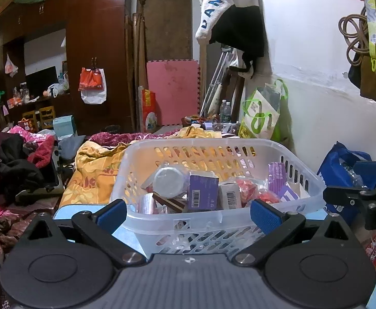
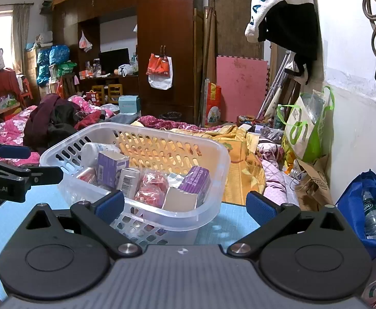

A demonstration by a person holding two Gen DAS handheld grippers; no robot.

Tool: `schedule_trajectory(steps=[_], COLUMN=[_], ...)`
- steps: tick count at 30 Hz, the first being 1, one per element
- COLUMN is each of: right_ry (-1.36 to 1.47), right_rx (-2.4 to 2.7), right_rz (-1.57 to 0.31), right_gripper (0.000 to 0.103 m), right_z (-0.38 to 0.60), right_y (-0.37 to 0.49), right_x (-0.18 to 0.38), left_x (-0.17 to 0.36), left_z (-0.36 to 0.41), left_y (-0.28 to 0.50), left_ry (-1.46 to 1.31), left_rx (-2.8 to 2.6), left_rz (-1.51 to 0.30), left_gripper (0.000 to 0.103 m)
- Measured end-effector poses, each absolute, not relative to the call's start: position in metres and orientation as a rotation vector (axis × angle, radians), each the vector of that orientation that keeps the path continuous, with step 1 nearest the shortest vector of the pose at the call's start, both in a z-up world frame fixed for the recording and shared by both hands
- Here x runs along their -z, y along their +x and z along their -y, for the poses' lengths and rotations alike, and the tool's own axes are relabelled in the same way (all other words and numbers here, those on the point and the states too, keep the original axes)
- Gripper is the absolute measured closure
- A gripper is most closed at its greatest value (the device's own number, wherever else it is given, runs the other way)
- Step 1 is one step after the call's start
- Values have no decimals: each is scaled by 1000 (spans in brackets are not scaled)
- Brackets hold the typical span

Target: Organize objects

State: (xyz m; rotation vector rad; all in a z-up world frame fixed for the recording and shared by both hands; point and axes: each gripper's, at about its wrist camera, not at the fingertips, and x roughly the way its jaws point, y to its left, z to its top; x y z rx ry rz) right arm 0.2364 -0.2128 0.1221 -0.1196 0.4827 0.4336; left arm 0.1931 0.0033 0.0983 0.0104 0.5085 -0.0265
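Both grippers are wide open and holding nothing. The left gripper (image 1: 188, 212) hangs right at the near rim of the basket (image 1: 213, 143), its blue pads either side of the front wall but not touching it as far as I can tell. The right gripper (image 2: 185, 204) sits at the basket's (image 2: 136, 128) near right corner, one pad in front of the wall, the other out over the blue table (image 2: 229, 226).

So where are we in the "organize" job? My guess is the basket is already loaded and we're either between items or about to move the whole thing. Inside it: a purple box (image 1: 203, 191) with a barcode, a small white box (image 1: 229, 195) also barcoded, a round white lid (image 1: 168, 181), some red wrapped stuff (image 1: 249, 189), and another purple pack (image 1: 277, 177) against the right wall. I don't see any loose items left on the table in either view, though the gripper bodies hide the near part.

If the next move is lifting the basket, each gripper needs to close on a rim. It's thin, flexy plastic, so a one-sided grab would probably tip the load.

Readable text: the hanging white cloth (image 1: 226, 2) says "LANGROU" and gets cut off after that. The left gripper's side, seen from the right wrist, reads "nRobot.AI", start hidden. The purple pack (image 2: 195, 181) has print on it, but too small to read. The green-and-white bag (image 1: 262, 113) has big green shapes I can't make out as letters.
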Motion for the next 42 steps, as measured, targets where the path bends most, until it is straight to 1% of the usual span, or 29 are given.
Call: schedule_trajectory(steps=[42], right_ry=[-141], right_rx=[-428], right_rz=[-470], right_gripper=[0], right_z=[209], right_y=[230], right_x=[-118], left_x=[-92], left_z=[7], left_y=[194], left_ry=[29], left_rx=[56], left_rz=[-513], left_gripper=[0])
